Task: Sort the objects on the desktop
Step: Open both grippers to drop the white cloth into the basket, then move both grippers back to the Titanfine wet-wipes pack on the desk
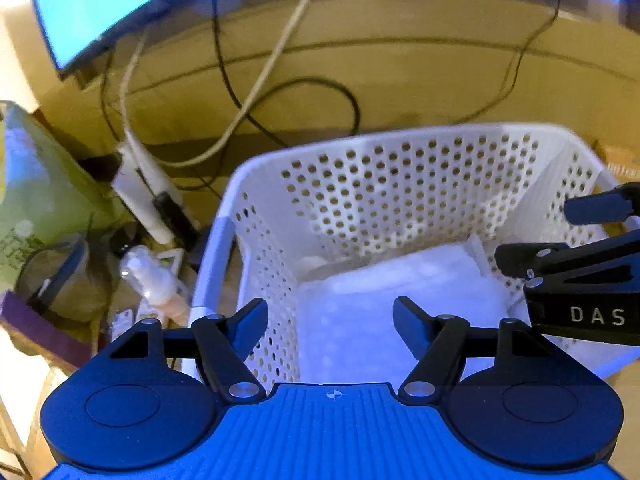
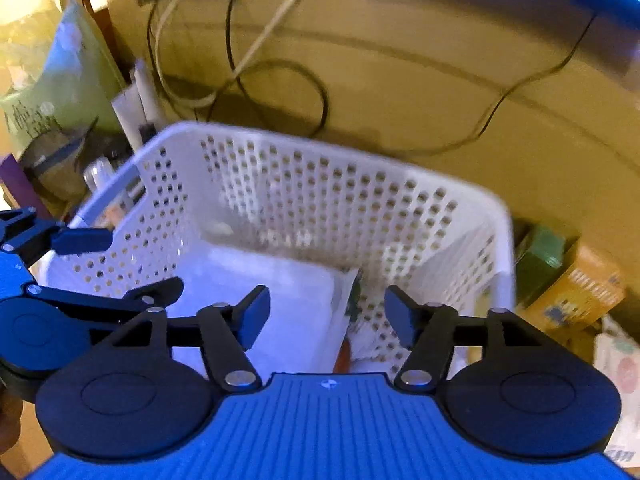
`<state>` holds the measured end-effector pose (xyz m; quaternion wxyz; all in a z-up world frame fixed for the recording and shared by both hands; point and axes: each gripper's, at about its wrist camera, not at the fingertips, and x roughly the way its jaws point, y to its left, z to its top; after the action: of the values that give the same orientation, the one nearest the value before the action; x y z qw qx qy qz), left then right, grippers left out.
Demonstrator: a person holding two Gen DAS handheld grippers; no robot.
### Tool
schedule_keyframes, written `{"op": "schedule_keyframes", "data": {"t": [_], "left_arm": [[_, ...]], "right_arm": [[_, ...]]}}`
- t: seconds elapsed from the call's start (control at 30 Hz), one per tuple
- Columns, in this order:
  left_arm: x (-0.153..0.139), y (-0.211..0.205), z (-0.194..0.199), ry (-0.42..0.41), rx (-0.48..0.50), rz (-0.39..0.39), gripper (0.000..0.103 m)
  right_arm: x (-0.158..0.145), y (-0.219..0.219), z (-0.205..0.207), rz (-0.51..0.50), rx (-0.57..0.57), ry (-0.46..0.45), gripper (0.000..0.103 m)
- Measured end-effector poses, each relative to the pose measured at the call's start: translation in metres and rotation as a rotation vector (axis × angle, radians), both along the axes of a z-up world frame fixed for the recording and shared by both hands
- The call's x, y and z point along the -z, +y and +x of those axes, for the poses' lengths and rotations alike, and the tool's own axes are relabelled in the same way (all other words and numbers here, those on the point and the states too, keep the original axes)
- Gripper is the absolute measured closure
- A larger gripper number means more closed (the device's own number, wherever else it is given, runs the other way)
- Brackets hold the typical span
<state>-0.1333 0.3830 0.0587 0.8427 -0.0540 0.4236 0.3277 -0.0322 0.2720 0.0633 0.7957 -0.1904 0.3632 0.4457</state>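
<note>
A white perforated plastic basket (image 1: 400,168) stands on the desk; it also shows in the right wrist view (image 2: 320,184). A white soft pack (image 1: 400,300) lies flat on its floor, seen also in the right wrist view (image 2: 264,296). My left gripper (image 1: 330,326) is open and empty, above the basket's near left side. My right gripper (image 2: 326,318) is open and empty, above the basket's near edge. Each gripper shows in the other's view: the right gripper (image 1: 532,234) at the right edge, the left gripper (image 2: 142,262) at the left edge.
A monitor (image 1: 100,8) stands at the back left, with black and white cables (image 1: 256,92) on the desk. A white power strip (image 1: 148,196), a green bag (image 1: 36,184) and small clutter lie left of the basket. Green and orange boxes (image 2: 576,284) stand right of it.
</note>
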Motion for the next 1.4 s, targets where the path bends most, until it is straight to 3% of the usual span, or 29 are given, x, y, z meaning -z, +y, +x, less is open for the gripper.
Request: {"op": "schedule_keyframes", "data": {"t": [0.1, 0.27, 0.53, 0.83, 1.17, 1.4], "left_arm": [[-0.014, -0.016, -0.007, -0.068, -0.012, 0.007, 0.010], [-0.032, -0.063, -0.002, -0.115, 0.024, 0.049, 0.009], [-0.039, -0.148, 0.033, -0.137, 0.125, 0.064, 0.009], [-0.043, -0.225, 0.068, -0.170, 0.238, 0.073, 0.006], [-0.011, -0.290, 0.119, -0.118, 0.365, 0.042, 0.006], [0.029, -0.310, 0.140, -0.077, 0.389, 0.000, 0.003]], "right_arm": [[-0.016, -0.021, -0.004, 0.083, 0.011, -0.053, 0.015], [-0.037, -0.068, -0.013, 0.204, -0.008, -0.125, 0.015], [-0.055, -0.142, -0.014, 0.268, -0.008, -0.237, 0.015], [-0.055, -0.227, 0.015, 0.331, 0.123, -0.241, 0.011], [-0.030, -0.296, 0.047, 0.292, 0.250, -0.270, 0.004], [0.006, -0.332, 0.069, 0.264, 0.307, -0.212, 0.004]]}}
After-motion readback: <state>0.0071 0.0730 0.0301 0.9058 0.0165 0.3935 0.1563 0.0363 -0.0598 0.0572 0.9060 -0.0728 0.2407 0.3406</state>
